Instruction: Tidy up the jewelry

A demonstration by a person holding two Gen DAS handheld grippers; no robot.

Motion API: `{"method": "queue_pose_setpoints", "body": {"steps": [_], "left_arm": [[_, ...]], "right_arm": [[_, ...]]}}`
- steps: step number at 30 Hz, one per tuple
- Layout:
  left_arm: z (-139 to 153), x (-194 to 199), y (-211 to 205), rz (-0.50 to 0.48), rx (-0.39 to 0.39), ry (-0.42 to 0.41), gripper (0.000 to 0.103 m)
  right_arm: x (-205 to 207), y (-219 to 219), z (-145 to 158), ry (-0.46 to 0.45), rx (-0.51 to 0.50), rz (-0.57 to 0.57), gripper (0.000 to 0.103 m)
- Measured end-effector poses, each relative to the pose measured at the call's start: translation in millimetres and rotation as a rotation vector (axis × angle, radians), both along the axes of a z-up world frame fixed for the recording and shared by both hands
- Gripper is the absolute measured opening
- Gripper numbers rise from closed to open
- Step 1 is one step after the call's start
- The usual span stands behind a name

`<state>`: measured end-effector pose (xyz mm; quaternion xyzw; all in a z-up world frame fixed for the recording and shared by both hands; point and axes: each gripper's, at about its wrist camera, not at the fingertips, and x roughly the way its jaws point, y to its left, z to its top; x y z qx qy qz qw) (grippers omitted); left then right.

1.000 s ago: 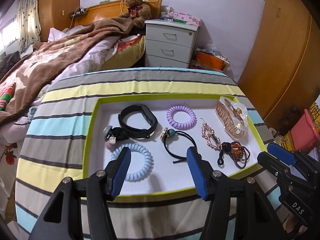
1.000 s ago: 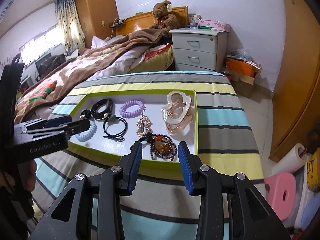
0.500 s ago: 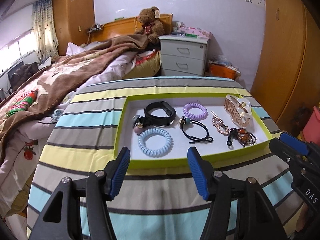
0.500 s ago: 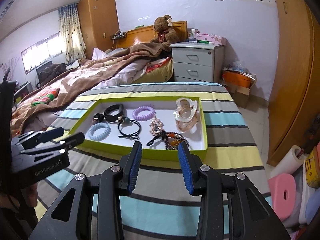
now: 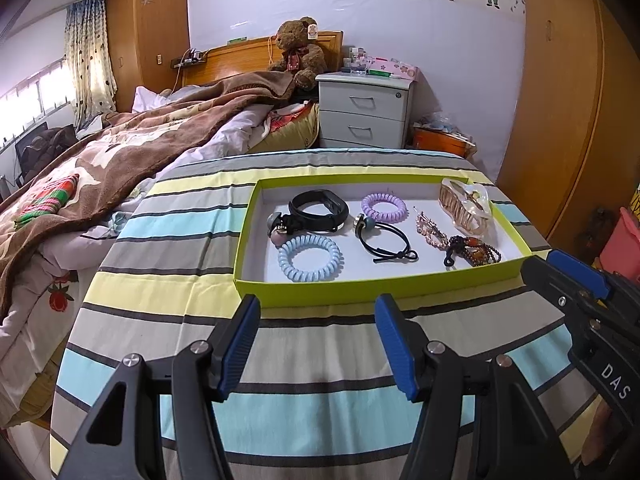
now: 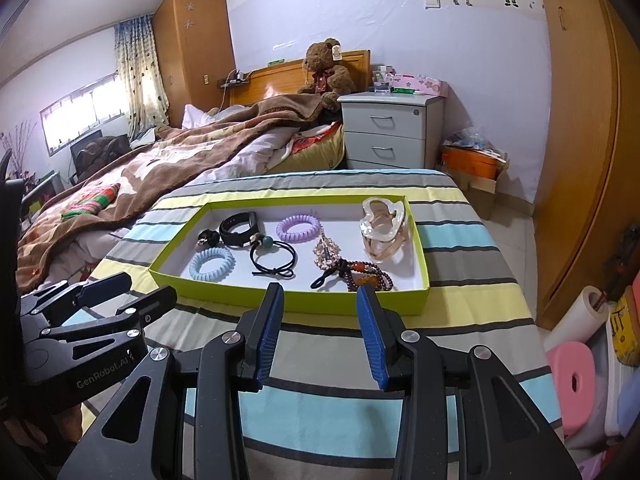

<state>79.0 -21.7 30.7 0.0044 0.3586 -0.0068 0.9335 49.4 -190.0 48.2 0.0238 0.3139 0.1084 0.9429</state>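
A shallow green tray [image 5: 360, 292] with a white floor sits on a table covered by a striped cloth [image 5: 168, 264], and all the jewelry lies inside it. Along the far side are a black band [image 5: 318, 205], a purple coil tie [image 5: 384, 207] and a clear hair claw [image 5: 466, 208] in the far right corner. Nearer are a small dark tie with charms [image 5: 278, 225] touching the black band, a blue coil tie [image 5: 309, 258], a black elastic tie [image 5: 386, 240] with a bead, a rose-gold clip [image 5: 430, 232] and a bead bracelet [image 5: 474, 251], which touches the clip. The left gripper [image 5: 316, 344] hovers over the cloth just short of the tray's near wall, its blue-padded jaws wide apart and holding nothing. The right gripper [image 6: 320, 332] hangs over the cloth in front of the tray's near right part, jaws likewise apart and empty. The left view catches the right gripper only as a dark shape at its right edge; the right view shows the left gripper from the side at lower left, with printed lettering on its body. The right view alone shows a pink stool [image 6: 576, 380] and a paper roll [image 6: 580, 316] on the floor to the right. Both views show a bed [image 5: 100, 168], a teddy bear [image 5: 298, 54] and a grey nightstand [image 5: 366, 110] beyond the table.
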Motion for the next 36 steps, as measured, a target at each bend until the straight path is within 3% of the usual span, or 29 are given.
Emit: {"method": "queue_pose_setpoints", "body": {"steps": [36], "left_arm": [[-1.8,-5.4,-1.8,0.012,-0.005,0.013,0.062]], "right_arm": [[-2.0,3.0,-2.0,0.002,0.005,-0.001,0.039]]}}
